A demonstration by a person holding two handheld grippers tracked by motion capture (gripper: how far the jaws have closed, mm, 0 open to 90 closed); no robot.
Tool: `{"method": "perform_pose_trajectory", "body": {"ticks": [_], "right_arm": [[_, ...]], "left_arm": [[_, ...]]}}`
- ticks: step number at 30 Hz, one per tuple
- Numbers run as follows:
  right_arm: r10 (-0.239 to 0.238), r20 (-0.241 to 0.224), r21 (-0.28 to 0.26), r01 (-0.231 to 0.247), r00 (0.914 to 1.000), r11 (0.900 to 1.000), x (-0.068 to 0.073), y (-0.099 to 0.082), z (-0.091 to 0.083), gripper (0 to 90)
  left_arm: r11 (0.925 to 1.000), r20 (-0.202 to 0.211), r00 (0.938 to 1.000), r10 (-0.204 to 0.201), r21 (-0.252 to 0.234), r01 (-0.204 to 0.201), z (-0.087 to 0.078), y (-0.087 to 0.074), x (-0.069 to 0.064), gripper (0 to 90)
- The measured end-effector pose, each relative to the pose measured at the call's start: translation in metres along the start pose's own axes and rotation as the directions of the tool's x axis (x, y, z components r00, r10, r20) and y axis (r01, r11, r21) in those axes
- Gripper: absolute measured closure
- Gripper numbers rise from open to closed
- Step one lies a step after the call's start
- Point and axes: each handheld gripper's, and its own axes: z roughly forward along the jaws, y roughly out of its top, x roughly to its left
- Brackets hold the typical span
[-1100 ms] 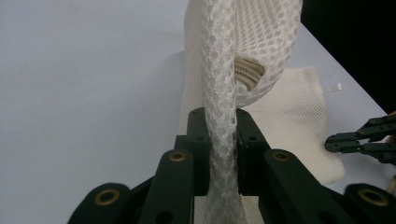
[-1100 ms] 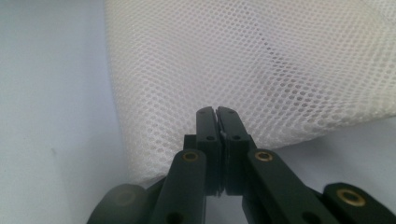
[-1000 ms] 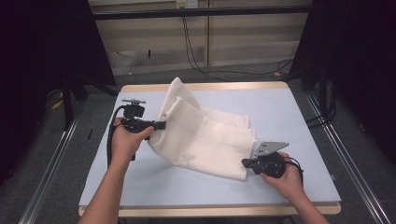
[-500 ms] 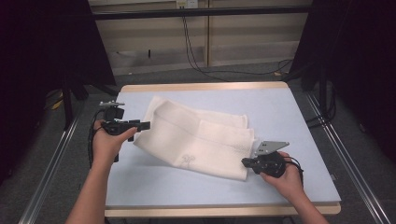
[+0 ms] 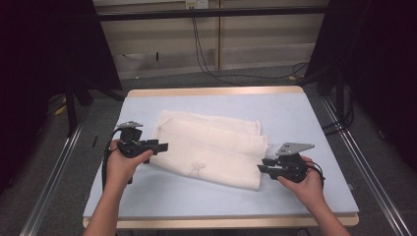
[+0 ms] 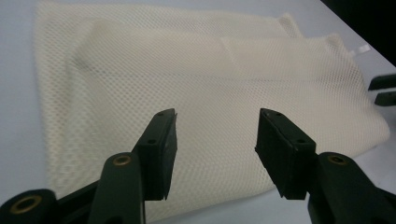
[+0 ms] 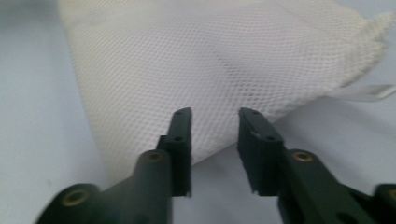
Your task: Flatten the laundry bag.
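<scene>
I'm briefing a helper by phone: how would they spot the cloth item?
On the pale blue table, look mid-surface, between the two hand-held grippers. There lies a cream mesh bag, flat and folded; its fine netted weave sets it apart from the black tools.

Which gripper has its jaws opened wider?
The left gripper: the gap between its jaws is clearly wider than on the right gripper. Both point at the mesh bag.

- Faint grey mark (image 5: 198, 167) on the cream mesh laundry bag (image 5: 211, 147), high view: too small to read.
- Bag's top edge cut off by frame in both gripper views.
- Right claw (image 7: 214, 122) base blurred, cropped at bottom.
- Left claw (image 6: 215, 125) arms cropped at bottom.
- Pale blue tabletop (image 5: 295, 113): near edge partly behind forearms.
</scene>
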Motion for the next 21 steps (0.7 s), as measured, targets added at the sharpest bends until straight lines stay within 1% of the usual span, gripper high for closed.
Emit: {"method": "perform_pose_trajectory", "body": {"ticks": [1, 2, 3, 4, 5, 6, 7, 8, 9, 10, 11, 12, 13, 14, 15, 17, 18, 19, 20, 21], "right_arm": [[0.000, 0.000, 0.000, 0.000, 1.0000, 1.0000, 0.000, 0.000, 0.000, 63.1], [0.053, 0.019, -0.006, -0.053, 0.9984, 0.9986, -0.004, 0.001, -0.001, 57.5], [0.053, 0.019, -0.006, -0.053, 0.9984, 0.9986, -0.004, 0.001, -0.001, 57.5], [0.099, 0.021, -0.021, -0.098, 0.9949, 0.9949, -0.008, 0.002, -0.001, 52.5], [0.119, 0.017, -0.023, -0.119, 0.9927, 0.9926, -0.009, 0.002, -0.001, 51.5], [0.131, 0.021, -0.029, -0.131, 0.9912, 0.9910, -0.011, 0.002, 0.000, 50.2], [0.131, 0.021, -0.029, -0.131, 0.9912, 0.9910, -0.011, 0.002, 0.000, 50.2], [0.163, 0.053, -0.031, -0.161, 0.9853, 0.9864, -0.013, 0.003, 0.001, 47.2], [0.163, 0.053, -0.031, -0.161, 0.9853, 0.9864, -0.013, 0.003, 0.001, 47.2], [0.182, 0.061, -0.035, -0.180, 0.9814, 0.9830, -0.015, 0.003, 0.002, 47.3], [0.195, 0.070, -0.038, -0.193, 0.9782, 0.9804, -0.017, 0.004, 0.003, 47.0], [0.226, 0.076, -0.038, -0.224, 0.9712, 0.9739, -0.022, 0.004, 0.006, 47.0], [0.226, 0.076, -0.038, -0.224, 0.9712, 0.9739, -0.022, 0.004, 0.006, 47.0], [0.244, 0.071, -0.032, -0.242, 0.9671, 0.9697, -0.023, 0.004, 0.011, 47.2], [0.238, 0.079, -0.022, -0.237, 0.9679, 0.9712, -0.023, 0.005, 0.013, 47.5], [0.241, 0.085, -0.017, -0.241, 0.9667, 0.9704, -0.024, 0.006, 0.015, 49.2], [0.243, 0.082, -0.014, -0.243, 0.9665, 0.9700, -0.023, 0.007, 0.018, 54.2], [0.243, 0.082, -0.014, -0.243, 0.9665, 0.9700, -0.023, 0.007, 0.018, 54.2], [0.235, 0.093, -0.014, -0.235, 0.9675, 0.9719, -0.022, 0.008, 0.020, 58.9], [0.235, 0.093, -0.014, -0.235, 0.9675, 0.9719, -0.022, 0.008, 0.020, 58.9]], "left_arm": [[1.0000, 0.000, 1.0000, 0.000, 0.000, 0.000, 0.000, 0.000, 0.000, 48.1], [0.9998, 0.011, 0.9998, 0.016, 0.015, -0.016, 0.009, -0.006, -0.006, 49.1], [0.9998, 0.011, 0.9998, 0.016, 0.015, -0.016, 0.009, -0.006, -0.006, 49.0], [0.9994, 0.013, 0.9995, 0.028, 0.018, -0.029, 0.014, -0.010, -0.012, 48.3], [0.9994, 0.013, 0.9995, 0.028, 0.018, -0.029, 0.014, -0.010, -0.012, 47.8], [0.9987, 0.022, 0.9986, 0.048, 0.017, -0.048, 0.019, -0.014, -0.017, 47.3], [0.9987, 0.022, 0.9986, 0.048, 0.017, -0.048, 0.019, -0.014, -0.017, 47.2], [0.9984, 0.029, 0.9980, 0.056, 0.009, -0.056, 0.025, -0.018, -0.023, 46.5], [0.9984, 0.029, 0.9980, 0.056, 0.009, -0.056, 0.025, -0.018, -0.023, 45.9], [0.9979, 0.033, 0.9975, 0.062, 0.014, -0.063, 0.027, -0.020, -0.025, 45.9], [0.9982, 0.041, 0.9974, 0.059, 0.011, -0.060, 0.030, -0.021, -0.027, 45.0], [0.9974, 0.047, 0.9965, 0.069, 0.018, -0.070, 0.033, -0.022, -0.029, 44.8], [0.9976, 0.049, 0.9966, 0.066, 0.019, -0.067, 0.036, -0.024, -0.031, 44.8], [0.9966, 0.050, 0.9958, 0.076, 0.027, -0.078, 0.041, -0.026, -0.032, 43.8], [0.9957, 0.051, 0.9952, 0.083, 0.036, -0.085, 0.043, -0.026, -0.032, 43.6], [0.9965, 0.054, 0.9957, 0.075, 0.031, -0.077, 0.045, -0.027, -0.032, 42.7], [0.9957, 0.058, 0.9949, 0.082, 0.037, -0.085, 0.049, -0.029, -0.033, 42.3], [0.9957, 0.058, 0.9949, 0.082, 0.037, -0.085, 0.049, -0.029, -0.033, 42.3], [0.9956, 0.069, 0.9942, 0.082, 0.040, -0.085, 0.054, -0.032, -0.035, 42.3], [0.9956, 0.069, 0.9942, 0.082, 0.040, -0.085, 0.054, -0.032, -0.035, 42.3]]}}
